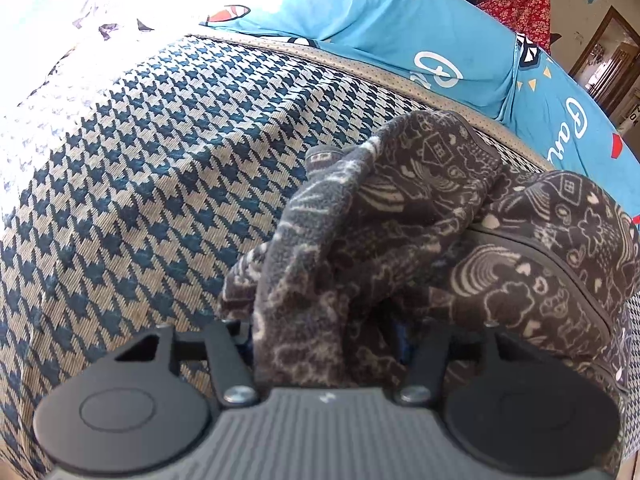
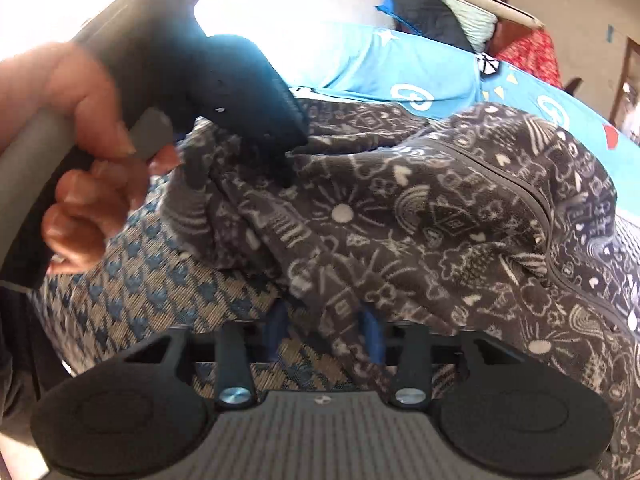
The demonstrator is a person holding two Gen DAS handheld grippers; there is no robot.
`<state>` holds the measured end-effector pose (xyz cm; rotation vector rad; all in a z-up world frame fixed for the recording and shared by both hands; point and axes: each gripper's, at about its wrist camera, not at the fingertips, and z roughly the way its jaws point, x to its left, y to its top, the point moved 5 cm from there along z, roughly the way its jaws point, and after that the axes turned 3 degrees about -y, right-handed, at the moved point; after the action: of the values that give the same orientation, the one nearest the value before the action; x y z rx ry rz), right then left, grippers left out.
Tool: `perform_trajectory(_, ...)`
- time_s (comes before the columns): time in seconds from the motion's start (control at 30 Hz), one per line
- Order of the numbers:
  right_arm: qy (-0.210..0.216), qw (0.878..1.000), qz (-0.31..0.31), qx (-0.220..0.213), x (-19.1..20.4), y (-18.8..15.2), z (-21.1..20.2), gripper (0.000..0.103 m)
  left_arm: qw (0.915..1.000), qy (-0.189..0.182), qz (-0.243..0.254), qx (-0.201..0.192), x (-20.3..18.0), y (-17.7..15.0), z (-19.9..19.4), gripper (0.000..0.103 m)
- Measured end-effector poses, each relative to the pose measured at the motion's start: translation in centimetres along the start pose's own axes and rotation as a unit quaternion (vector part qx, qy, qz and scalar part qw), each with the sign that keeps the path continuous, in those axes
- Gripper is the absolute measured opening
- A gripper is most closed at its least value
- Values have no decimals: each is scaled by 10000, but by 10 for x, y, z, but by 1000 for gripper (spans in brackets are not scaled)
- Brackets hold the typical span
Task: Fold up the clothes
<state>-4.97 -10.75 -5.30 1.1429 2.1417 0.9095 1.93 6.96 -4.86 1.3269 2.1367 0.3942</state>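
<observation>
A dark grey fleece garment (image 1: 420, 232) with a white doodle print and a zipper lies bunched on a blue and beige houndstooth cover (image 1: 160, 152). My left gripper (image 1: 324, 336) is shut on a fold of the fleece, and the cloth hides its fingers. In the right wrist view the same fleece (image 2: 420, 232) spreads to the right. My right gripper (image 2: 324, 332) is shut on its lower edge, with blue fingertips (image 2: 276, 332) showing either side of the cloth. The left gripper (image 2: 280, 160) and the hand holding it show at the upper left there, pinching the fleece.
A light blue printed sheet (image 1: 400, 28) lies beyond the houndstooth cover. A red floral cloth (image 1: 520, 12) and pillows (image 2: 460, 16) sit at the far back. A wooden door (image 1: 608, 60) is at the right. Bright sunlight washes out the upper left.
</observation>
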Motion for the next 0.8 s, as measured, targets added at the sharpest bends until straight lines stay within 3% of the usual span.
perform_trajectory(0.07,20,9997,229,50,-5,4,2,9,10000,34,4,-18,-1,2,0,49)
perform_trajectory(0.23,212,9963,819,123,-9,14,4,8,9997,166,57,-188,1,15,-4,41)
perform_trajectory(0.37,680,9910,1146,111,-5,21,1,8,9986,309,23,-428,9,31,-10,40)
perform_trajectory(0.5,1178,9859,1185,70,5,29,-1,8,9962,524,-115,-685,25,52,-17,40)
perform_trajectory(0.67,1972,9753,953,286,22,36,4,9,9958,529,-435,-604,43,60,-16,40)
perform_trajectory(0.8,2045,9758,686,348,22,37,5,16,9956,501,-281,-743,36,61,-23,42)
